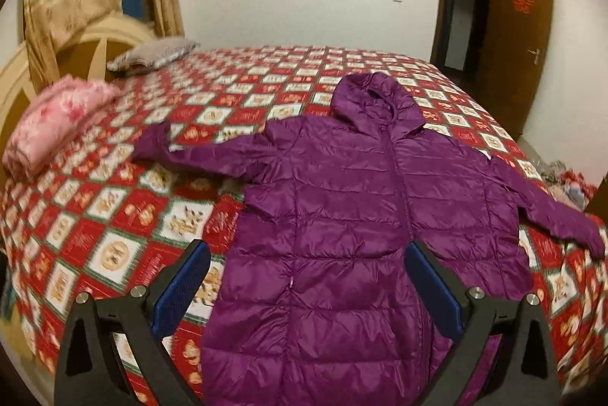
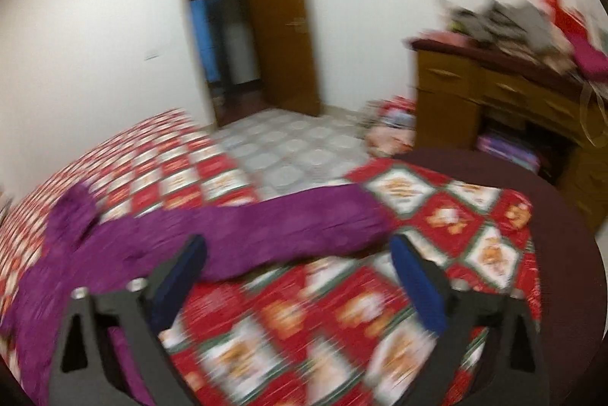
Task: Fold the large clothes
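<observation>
A purple hooded puffer jacket (image 1: 342, 223) lies flat, front up, on the bed (image 1: 114, 216), both sleeves spread out and hood pointing to the far side. My left gripper (image 1: 307, 254) is open and empty, hovering above the jacket's lower body. In the blurred right wrist view the jacket's right sleeve (image 2: 273, 227) stretches across the bed cover (image 2: 437, 216). My right gripper (image 2: 300, 250) is open and empty, just short of that sleeve near its cuff end.
A folded pink blanket (image 1: 57, 124) and a grey pillow (image 1: 152, 54) lie by the headboard at far left. An open brown door (image 2: 281, 26) and tiled floor (image 2: 296, 147) are beyond the bed. A cluttered wooden desk (image 2: 494, 94) stands at right.
</observation>
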`<state>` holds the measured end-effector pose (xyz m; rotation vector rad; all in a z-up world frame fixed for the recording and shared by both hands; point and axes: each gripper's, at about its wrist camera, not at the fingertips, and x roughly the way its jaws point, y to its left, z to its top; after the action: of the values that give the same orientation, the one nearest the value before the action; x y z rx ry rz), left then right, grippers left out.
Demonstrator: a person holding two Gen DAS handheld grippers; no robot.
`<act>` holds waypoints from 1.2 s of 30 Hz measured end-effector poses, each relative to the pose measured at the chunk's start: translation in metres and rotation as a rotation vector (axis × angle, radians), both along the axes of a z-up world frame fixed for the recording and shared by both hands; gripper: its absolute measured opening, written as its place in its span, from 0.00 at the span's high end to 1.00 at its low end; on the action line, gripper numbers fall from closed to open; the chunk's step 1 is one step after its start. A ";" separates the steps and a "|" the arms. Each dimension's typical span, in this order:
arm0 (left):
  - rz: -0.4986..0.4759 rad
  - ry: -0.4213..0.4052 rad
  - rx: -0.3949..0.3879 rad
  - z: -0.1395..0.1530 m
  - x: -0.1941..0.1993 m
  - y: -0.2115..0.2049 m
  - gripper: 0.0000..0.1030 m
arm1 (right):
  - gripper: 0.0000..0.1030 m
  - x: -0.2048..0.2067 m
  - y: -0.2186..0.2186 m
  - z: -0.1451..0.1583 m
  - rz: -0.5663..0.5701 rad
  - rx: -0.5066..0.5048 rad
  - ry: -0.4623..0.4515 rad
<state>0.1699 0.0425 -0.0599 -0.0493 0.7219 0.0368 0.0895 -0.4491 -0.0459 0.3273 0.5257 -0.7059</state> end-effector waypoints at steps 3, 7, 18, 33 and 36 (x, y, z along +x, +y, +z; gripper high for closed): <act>0.030 0.031 -0.058 -0.009 0.014 0.004 0.01 | 0.30 0.006 -0.066 -0.018 -0.102 0.086 0.025; 0.059 0.034 -0.102 -0.014 0.027 0.003 0.01 | 0.31 0.016 -0.109 -0.046 -0.121 0.260 0.033; 0.010 0.034 0.075 -0.022 0.045 -0.019 0.01 | 0.75 0.059 -0.134 -0.097 -0.124 0.386 0.138; 0.047 -0.014 -0.010 -0.019 0.041 0.024 0.01 | 0.90 0.096 0.009 0.055 0.327 0.095 0.013; 0.067 -0.033 -0.019 -0.016 0.035 0.037 0.01 | 0.90 0.123 0.085 0.077 0.508 0.061 -0.006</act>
<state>0.2050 0.0795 -0.0755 -0.0919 0.6878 0.0932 0.2124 -0.3638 0.0315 0.2380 0.5952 -0.1973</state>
